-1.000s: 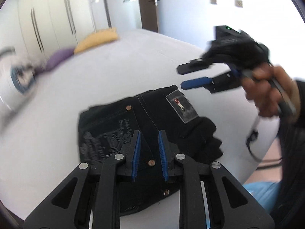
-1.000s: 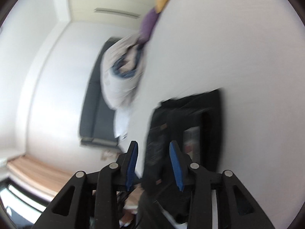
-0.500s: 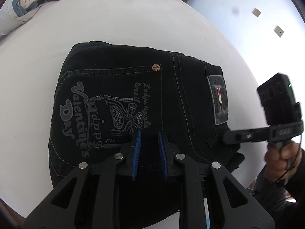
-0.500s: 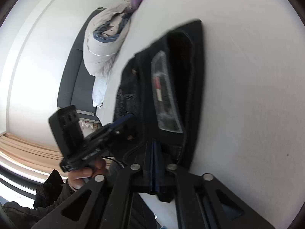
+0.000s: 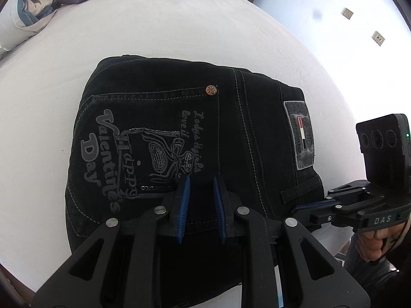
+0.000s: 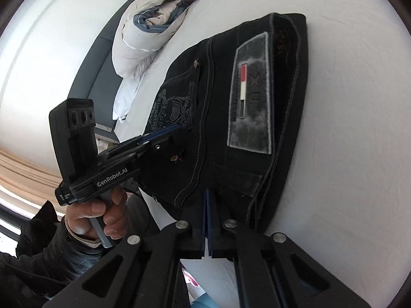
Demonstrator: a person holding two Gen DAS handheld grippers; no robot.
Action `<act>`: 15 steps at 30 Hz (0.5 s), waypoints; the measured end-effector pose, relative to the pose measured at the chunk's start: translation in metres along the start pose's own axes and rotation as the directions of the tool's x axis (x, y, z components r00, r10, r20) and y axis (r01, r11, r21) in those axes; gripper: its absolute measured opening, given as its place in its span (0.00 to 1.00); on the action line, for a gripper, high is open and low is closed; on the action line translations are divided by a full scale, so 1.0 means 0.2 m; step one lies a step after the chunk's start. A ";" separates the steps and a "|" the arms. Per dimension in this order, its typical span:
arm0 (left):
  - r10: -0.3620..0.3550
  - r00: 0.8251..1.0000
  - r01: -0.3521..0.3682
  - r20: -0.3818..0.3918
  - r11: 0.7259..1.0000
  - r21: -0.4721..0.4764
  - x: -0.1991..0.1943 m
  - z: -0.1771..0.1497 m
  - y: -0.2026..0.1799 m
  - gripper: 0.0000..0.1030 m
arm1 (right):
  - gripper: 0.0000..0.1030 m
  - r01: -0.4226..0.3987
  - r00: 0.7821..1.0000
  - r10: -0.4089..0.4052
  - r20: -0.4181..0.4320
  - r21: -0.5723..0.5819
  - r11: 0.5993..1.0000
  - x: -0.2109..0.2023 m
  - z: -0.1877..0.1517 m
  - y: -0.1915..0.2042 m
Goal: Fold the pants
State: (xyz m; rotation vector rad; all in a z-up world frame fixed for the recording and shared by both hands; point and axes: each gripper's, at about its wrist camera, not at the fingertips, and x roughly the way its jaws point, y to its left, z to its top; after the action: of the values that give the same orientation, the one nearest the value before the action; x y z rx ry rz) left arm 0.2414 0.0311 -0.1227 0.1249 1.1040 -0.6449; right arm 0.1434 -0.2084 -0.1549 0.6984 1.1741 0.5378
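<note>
Two hand-held grippers are working at the near edge of the black pants (image 5: 179, 133), which are lying folded into a compact bundle on the white bed (image 5: 179, 30). Compared with half a second ago, you are holding almost the same pose; the bundle is merely sitting a little lower and nearer in the left wrist view. A full second ago your right hand-held gripper (image 6: 208, 220) was still raised above the bed with its blue pads apart; now those pads are pressing together at the waistband edge, pinching the denim. Your left hand-held gripper (image 5: 201, 205) is hovering over the back pocket with a narrow gap between its pads, holding nothing.

The pocket print is reading "Happy Valentine's Day", with smaller script beside it that is too fine to make out. A grey waistband patch (image 6: 250, 95) is showing a red, white and black stripe. "DAS" is showing on the right tool, "GenRobot.AI" on the left.
</note>
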 end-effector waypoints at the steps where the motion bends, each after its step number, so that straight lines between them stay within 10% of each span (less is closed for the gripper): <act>1: 0.001 1.000 -0.001 0.000 1.000 -0.001 -0.01 -0.01 0.00 0.18 | 0.00 0.002 1.000 -0.002 -0.002 -0.003 1.000 -0.01 0.00 -0.01; 15: 0.073 0.993 -0.069 0.096 0.996 -0.048 -0.16 0.26 0.18 0.18 | 0.00 0.032 0.999 -0.032 0.008 -0.018 0.999 0.01 0.00 -0.01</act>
State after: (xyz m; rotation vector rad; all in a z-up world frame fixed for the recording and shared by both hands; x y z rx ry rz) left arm 0.2924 0.0531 -0.0792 0.0932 1.0145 -0.5567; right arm 0.1432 -0.2081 -0.1579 0.6643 1.1695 0.5183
